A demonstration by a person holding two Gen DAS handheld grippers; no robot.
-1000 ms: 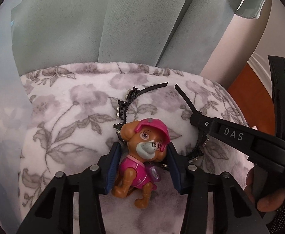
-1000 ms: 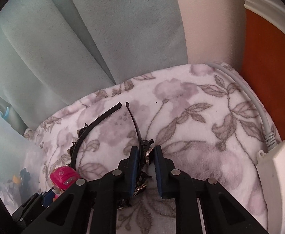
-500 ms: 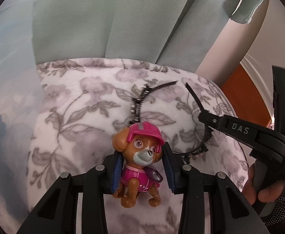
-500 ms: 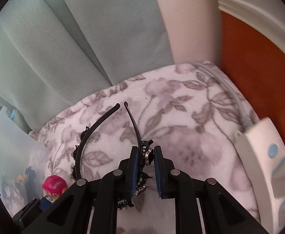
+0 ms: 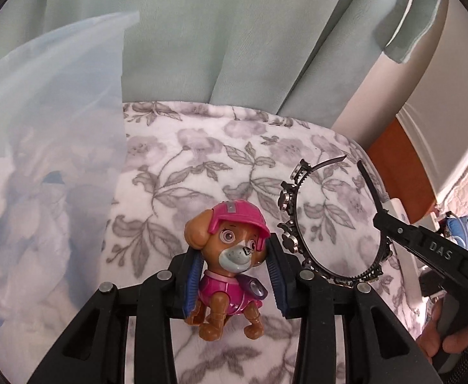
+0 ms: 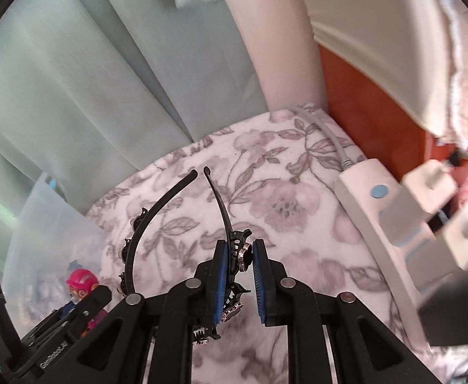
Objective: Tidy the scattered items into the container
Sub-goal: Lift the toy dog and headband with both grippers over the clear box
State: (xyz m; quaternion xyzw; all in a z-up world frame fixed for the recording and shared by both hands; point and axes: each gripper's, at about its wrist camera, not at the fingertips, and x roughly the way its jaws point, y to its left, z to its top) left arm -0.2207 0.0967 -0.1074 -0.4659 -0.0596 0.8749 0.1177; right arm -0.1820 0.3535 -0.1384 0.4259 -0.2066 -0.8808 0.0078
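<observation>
My left gripper [image 5: 234,273] is shut on a brown toy puppy [image 5: 230,262] with a pink helmet and pink suit, lifted off the floral blanket [image 5: 201,166]. The puppy's pink helmet [image 6: 81,280] also shows low on the left in the right wrist view. My right gripper [image 6: 238,270] is shut on a black jewelled headband [image 6: 224,204], its two thin ends pointing away. In the left wrist view the headband [image 5: 293,220] hangs to the puppy's right, held by the right gripper's fingers [image 5: 426,246]. A translucent plastic container [image 5: 48,147] stands at the left.
Pale green curtains [image 5: 234,38] hang behind the blanket. A white power strip [image 6: 390,224] with plugs and a grey cable lies at the blanket's right edge, beside an orange-brown floor [image 6: 362,96]. A person's hand [image 5: 451,342] holds the right gripper.
Both grippers have risen from the blanket and shifted toward the container, carrying the puppy and the headband. The container now fills more of the left wrist view.
</observation>
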